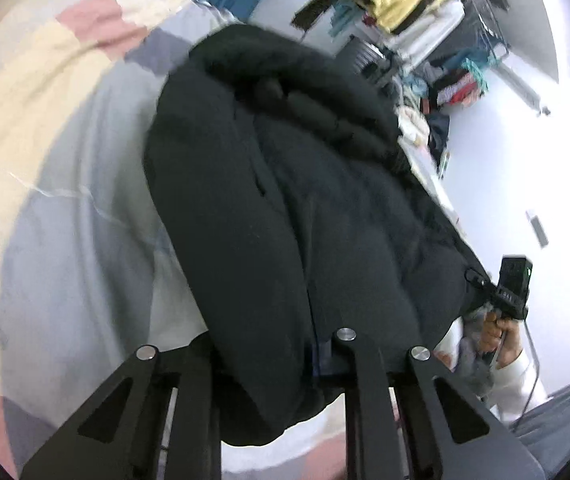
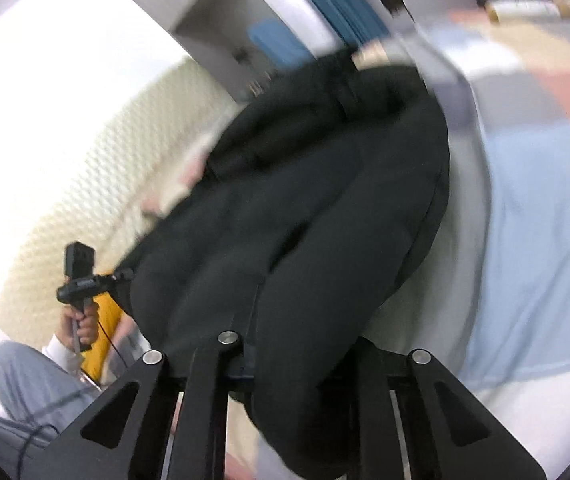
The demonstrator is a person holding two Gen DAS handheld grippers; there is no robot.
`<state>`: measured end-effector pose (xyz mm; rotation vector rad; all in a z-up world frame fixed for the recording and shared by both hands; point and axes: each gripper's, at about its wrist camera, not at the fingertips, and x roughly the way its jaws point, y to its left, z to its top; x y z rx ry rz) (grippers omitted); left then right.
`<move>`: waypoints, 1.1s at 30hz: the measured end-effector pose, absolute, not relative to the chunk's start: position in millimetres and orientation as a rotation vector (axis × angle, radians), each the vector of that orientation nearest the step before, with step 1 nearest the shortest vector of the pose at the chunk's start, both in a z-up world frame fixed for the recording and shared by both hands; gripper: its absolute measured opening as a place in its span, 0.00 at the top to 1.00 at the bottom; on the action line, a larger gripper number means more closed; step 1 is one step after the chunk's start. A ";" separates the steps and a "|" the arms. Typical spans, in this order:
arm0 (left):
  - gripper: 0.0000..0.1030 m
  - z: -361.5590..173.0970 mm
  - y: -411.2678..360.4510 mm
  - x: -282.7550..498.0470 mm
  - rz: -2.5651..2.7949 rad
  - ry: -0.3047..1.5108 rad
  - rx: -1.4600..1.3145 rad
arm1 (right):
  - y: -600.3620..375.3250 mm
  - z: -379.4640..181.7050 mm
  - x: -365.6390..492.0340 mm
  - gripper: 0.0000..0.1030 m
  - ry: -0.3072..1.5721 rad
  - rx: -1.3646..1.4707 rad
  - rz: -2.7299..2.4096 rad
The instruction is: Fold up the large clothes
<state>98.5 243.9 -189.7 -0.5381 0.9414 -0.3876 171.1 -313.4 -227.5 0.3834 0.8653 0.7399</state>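
While both views blur with motion, the black coat (image 1: 285, 208) lies bunched on the bed (image 1: 65, 208), its bulk stretching away from both grippers toward the hood end. Near the coat's hem, the left gripper (image 1: 281, 364) has its fingers spread fairly wide with a thick fold of coat filling the gap between them. On the coat's other hem corner, the right gripper (image 2: 285, 360) likewise straddles a fold, fingers apart around it; whether either truly pinches the cloth I cannot tell. Beyond the coat's far side stands a cluttered rack (image 1: 413, 12).
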 end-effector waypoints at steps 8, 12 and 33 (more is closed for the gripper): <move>0.83 -107.0 265.4 109.9 -0.291 0.877 -0.706 | -314.7 -127.6 182.0 0.90 0.708 0.426 0.752; 0.83 -74.7 282.6 117.7 -0.259 0.859 -0.826 | -324.7 -95.2 193.7 0.90 0.699 0.461 0.733; 0.84 -34.4 289.8 28.2 -0.284 0.841 -0.908 | -335.2 -34.4 90.9 0.90 0.746 0.515 0.717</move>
